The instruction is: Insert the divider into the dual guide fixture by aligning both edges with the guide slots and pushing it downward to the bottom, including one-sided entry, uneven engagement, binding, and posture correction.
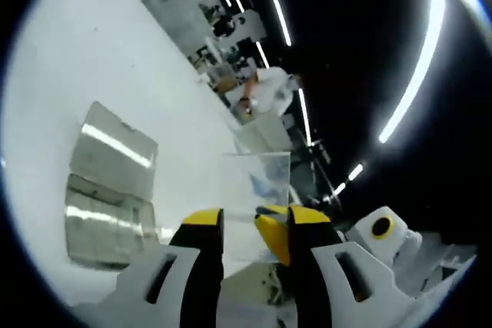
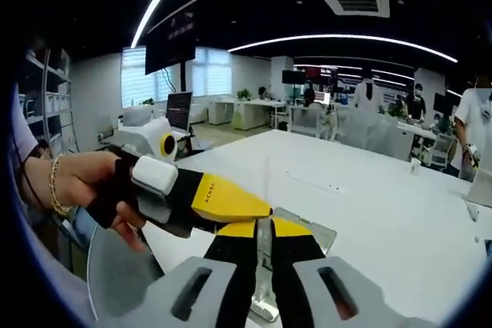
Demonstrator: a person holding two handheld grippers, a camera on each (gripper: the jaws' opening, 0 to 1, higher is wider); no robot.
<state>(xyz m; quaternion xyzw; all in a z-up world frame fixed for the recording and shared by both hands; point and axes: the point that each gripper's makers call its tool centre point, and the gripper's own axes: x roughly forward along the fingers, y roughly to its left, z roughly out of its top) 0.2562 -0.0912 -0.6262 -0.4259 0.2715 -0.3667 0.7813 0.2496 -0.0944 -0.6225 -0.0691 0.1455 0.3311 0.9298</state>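
Clear stiff acrylic divider sheet [image 1: 256, 190] held upright btwn left gripper [image 1: 254, 236] jaws, right of clear guide fixture [image 1: 108, 190] on white surface [image 1: 92, 59]. Prob light, slippery; grip edges. Right gripper [image 2: 264, 245] jaws near-closed, contents unclear.

Both views ride low, close over one white table [image 2: 369, 197]; left rolled.

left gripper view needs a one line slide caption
Left gripper holds a clear divider above a white table, with the transparent guide fixture beside it.
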